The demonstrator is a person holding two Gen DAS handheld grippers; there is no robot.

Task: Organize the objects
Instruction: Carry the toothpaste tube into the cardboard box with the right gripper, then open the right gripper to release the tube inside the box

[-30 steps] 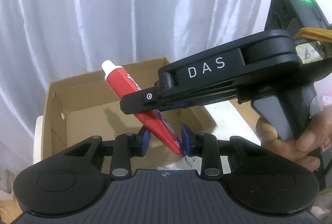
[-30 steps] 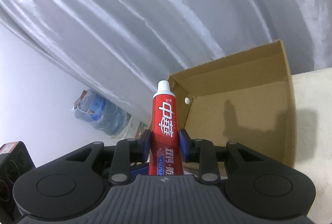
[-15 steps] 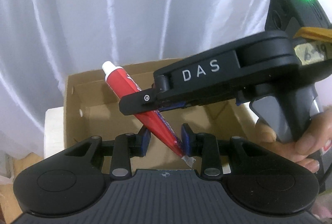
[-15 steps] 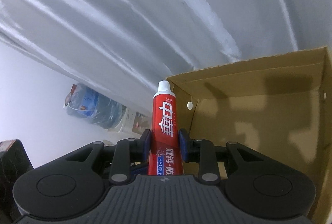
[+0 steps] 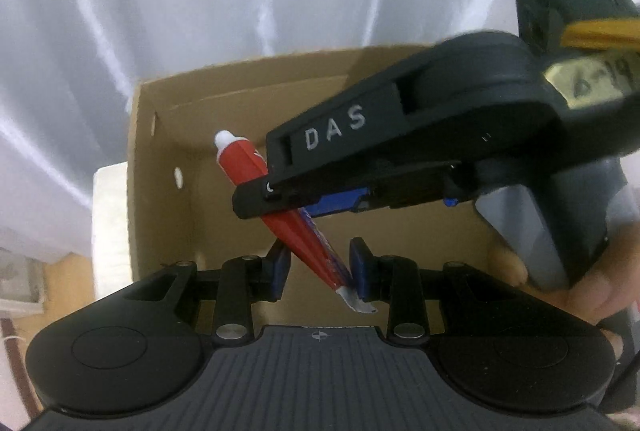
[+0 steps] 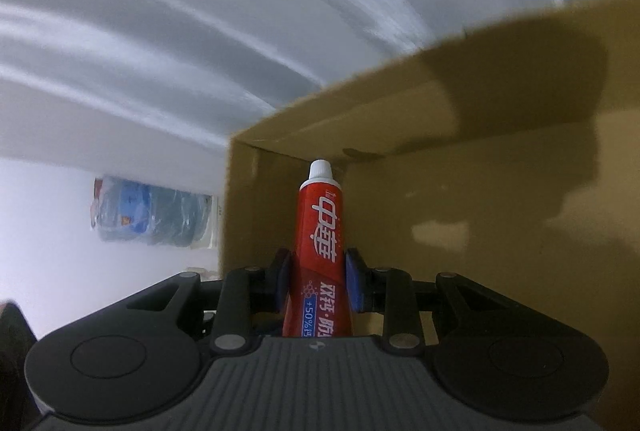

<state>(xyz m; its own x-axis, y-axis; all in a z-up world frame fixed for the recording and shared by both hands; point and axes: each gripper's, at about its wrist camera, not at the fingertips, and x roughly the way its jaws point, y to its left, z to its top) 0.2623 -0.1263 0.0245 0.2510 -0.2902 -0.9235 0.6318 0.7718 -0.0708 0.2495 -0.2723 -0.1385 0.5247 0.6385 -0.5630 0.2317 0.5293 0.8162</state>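
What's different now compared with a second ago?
Both grippers have carried the toothpaste tube closer to the cardboard box, so the tube now hangs over its inside. Unchanged: the right gripper grips its middle, the left gripper its crimped tail.

My left-claw camera looks steeply down past its fingers into the box (image 5: 168, 135), with my right claw (image 5: 280, 197) crossing close in front. My right-claw camera looks forward and slightly down along its own fingers, close to the box's wall (image 6: 500, 215). Both views share the tube (image 5: 244, 163) and the box.
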